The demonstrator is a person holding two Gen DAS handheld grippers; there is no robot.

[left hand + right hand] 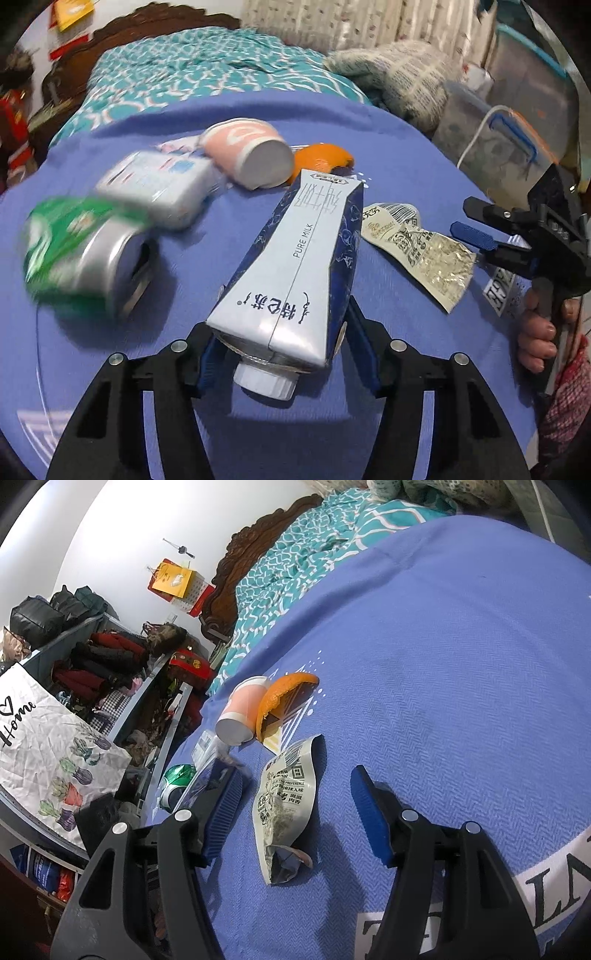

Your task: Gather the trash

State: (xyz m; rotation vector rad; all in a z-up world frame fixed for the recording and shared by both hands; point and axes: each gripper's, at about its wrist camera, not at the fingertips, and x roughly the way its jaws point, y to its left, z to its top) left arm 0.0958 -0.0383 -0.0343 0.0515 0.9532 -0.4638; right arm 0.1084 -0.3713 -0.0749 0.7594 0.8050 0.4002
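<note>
The left gripper (280, 354) pinches the cap end of a milk carton (295, 266) lying on the blue blanket (388, 155). The right gripper (295, 816) stands spread around a crumpled snack wrapper (288, 797), pads not touching it. Left lies a green can (81, 254) (blurred); farther off, a pink paper cup (247, 151) touches an orange peel (319, 160).

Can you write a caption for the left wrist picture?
Left gripper clamps a blue-and-white milk carton above the blue blanket.
</note>
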